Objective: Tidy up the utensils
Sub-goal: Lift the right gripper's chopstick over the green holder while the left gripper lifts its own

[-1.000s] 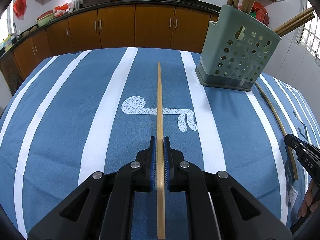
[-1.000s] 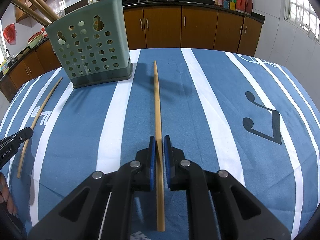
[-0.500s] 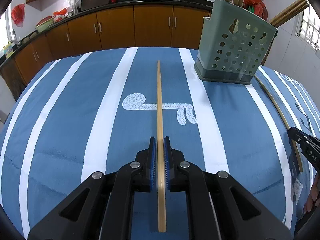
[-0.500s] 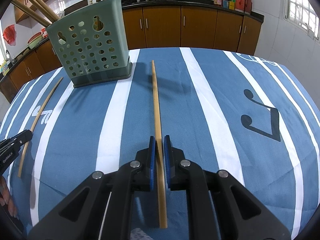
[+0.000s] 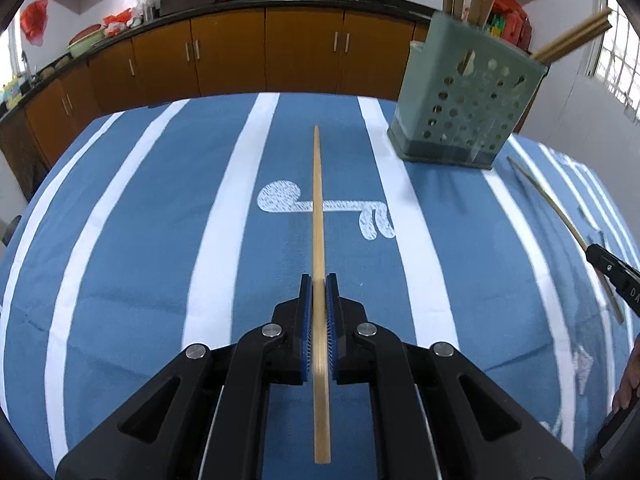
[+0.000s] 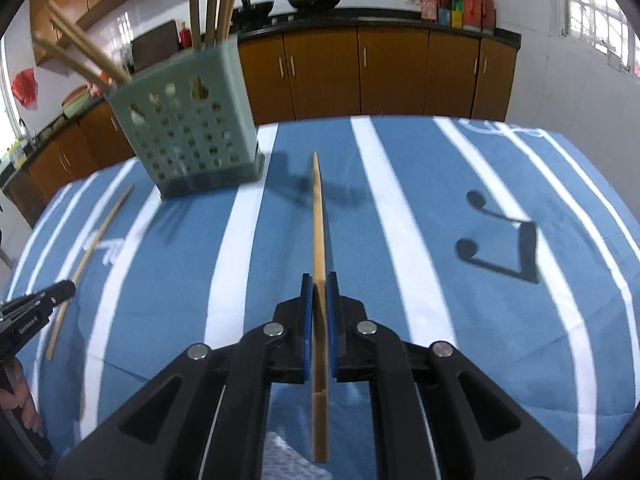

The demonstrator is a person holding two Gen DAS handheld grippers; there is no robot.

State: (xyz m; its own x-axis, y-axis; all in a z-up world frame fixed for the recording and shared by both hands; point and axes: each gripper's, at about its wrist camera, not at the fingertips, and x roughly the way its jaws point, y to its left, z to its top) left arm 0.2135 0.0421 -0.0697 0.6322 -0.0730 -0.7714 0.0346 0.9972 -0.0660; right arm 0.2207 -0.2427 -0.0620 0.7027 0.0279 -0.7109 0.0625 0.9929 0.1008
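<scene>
My left gripper (image 5: 319, 280) is shut on a bamboo chopstick (image 5: 317, 200) that points straight ahead over the blue striped tablecloth (image 5: 160, 240). My right gripper (image 6: 319, 280) is shut on a second chopstick (image 6: 318, 216); its far tip hangs above the cloth and casts a shadow. A green perforated utensil holder (image 5: 468, 112) (image 6: 192, 132) stands upright at the far side of the table with several chopsticks in it. It is ahead and right of the left gripper, and ahead and left of the right one. Each view shows the other gripper at its edge (image 5: 612, 276) (image 6: 36, 308).
Wooden kitchen cabinets (image 5: 240, 56) under a dark counter with woks run behind the table. A window (image 6: 600, 12) is on the right wall. A person's fingers (image 5: 628, 380) show at the frame edge. The table edge drops off just behind the holder.
My right gripper has risen with its chopstick, so the far tip has come off the cloth and the holder looks closer. The left gripper has hardly moved.
</scene>
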